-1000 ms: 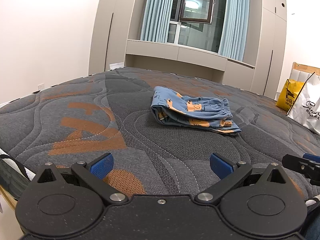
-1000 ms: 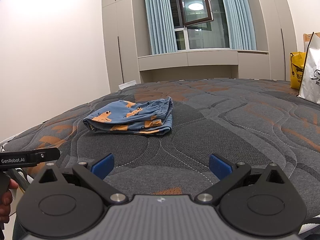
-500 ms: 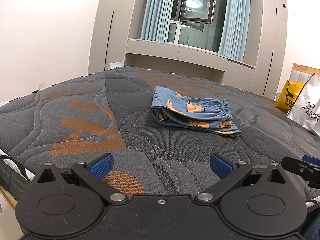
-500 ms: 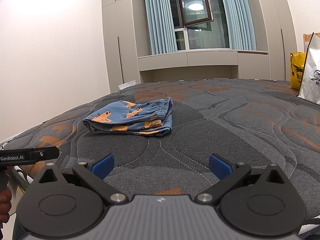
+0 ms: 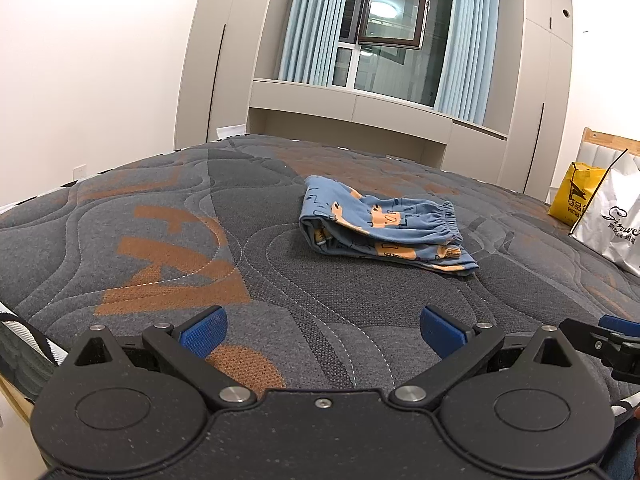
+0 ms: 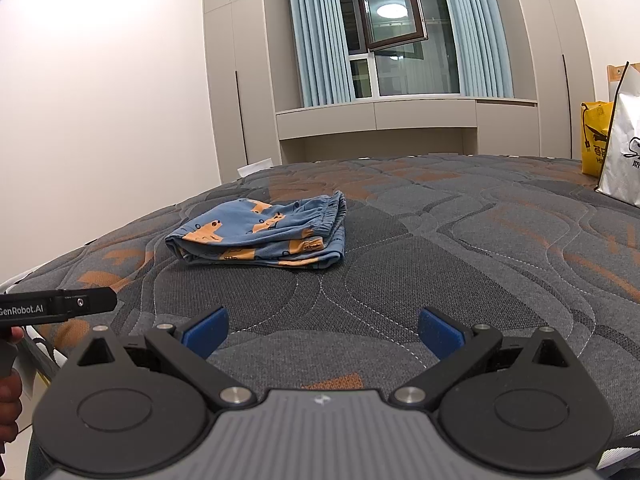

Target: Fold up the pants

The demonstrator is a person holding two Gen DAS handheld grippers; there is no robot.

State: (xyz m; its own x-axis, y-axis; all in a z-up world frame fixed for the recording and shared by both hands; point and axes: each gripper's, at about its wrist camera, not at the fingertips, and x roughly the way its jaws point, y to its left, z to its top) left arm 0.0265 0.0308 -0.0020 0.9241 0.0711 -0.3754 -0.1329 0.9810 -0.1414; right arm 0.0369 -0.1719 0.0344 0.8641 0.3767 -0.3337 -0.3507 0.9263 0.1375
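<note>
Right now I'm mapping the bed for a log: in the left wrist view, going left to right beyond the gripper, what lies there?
Orange pattern on the mattress → folded blue pants → yellow bag → white bag.

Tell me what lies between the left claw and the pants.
Only bare mattress separates the open left claw from the folded pants, per the left wrist view.
</note>
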